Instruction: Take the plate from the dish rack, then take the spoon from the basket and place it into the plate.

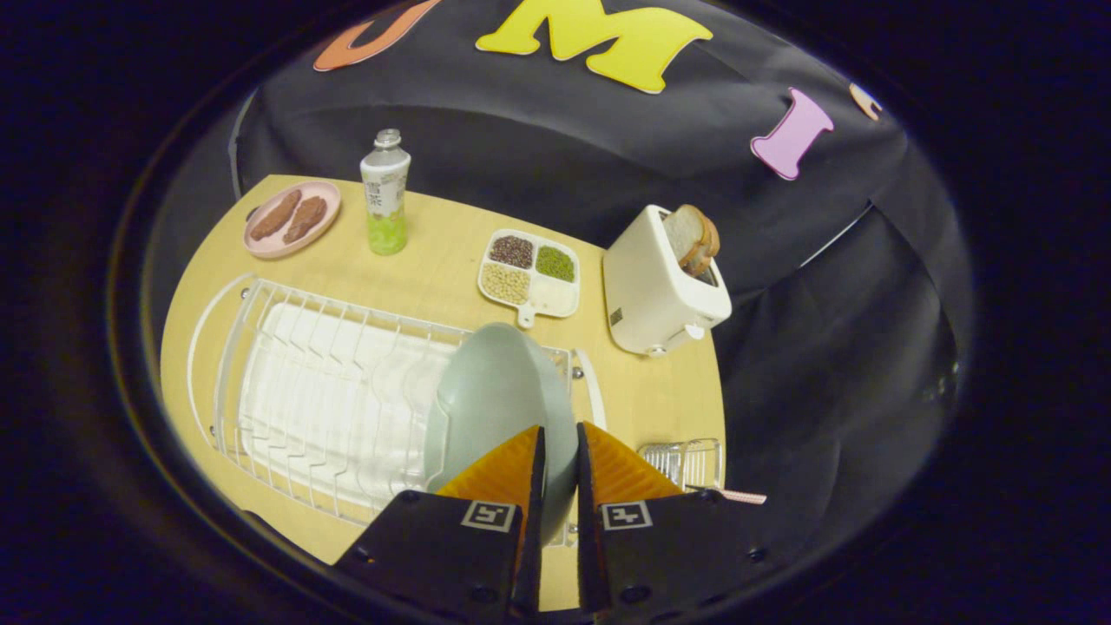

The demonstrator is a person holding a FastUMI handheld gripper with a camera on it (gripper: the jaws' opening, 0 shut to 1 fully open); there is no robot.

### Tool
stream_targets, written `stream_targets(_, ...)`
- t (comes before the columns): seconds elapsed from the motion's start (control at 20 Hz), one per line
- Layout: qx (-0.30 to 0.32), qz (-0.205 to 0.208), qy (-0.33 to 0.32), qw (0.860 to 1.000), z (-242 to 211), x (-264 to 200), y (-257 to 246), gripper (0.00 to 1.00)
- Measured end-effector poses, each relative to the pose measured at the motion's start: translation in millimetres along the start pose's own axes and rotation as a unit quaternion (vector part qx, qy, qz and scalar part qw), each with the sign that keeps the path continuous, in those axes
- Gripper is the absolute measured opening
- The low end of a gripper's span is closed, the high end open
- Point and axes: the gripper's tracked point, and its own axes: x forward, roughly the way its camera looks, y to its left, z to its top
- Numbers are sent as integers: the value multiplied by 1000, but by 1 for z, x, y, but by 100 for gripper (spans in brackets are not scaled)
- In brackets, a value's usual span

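One pale grey-green round plate (499, 399) stands on edge at the right end of the white wire dish rack (321, 399), and the claw (560, 456) has its two fingers set to either side of the plate's near rim. The gap between the fingers is narrow and the rim runs up through it, so the claw looks clenched on the plate, though whether both pads truly press the rim cannot be told for certain from here. The plate lies straight ahead of the claw, its face turned toward the rack's empty slots and its edge in line with the fingers, so the coming move turns on lifting it upward, along the slot, not sideways against the wires. Just right of the rack sits a small wire basket (686, 463) with a thin pale handle (742, 496) poking out, probably the spoon; it lies close beside the claw's right finger. Beyond the rack on the light wooden desk (434, 252) stand a white toaster (660, 291) holding bread slices, a divided white tray of beans (529, 273), a clear bottle with green drink (384, 193) and a pink dish with two brown pieces (291, 219). Judging by this, the first step is under way and the spoon step is not yet begun
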Motion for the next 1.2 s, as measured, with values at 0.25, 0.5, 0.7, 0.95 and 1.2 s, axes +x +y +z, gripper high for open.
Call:
stream_targets(0.25,-13,-58,-28,998,3,-23,13,18)
stream_targets(0.5,27,-114,-69,991,7,-36,12,18)
stream_targets(0.7,40,-161,-126,978,13,-39,0,18)
stream_targets(0.95,73,-120,-160,977,-1,-55,-1,18)
stream_targets(1.2,150,40,-179,972,-57,-84,24,18)
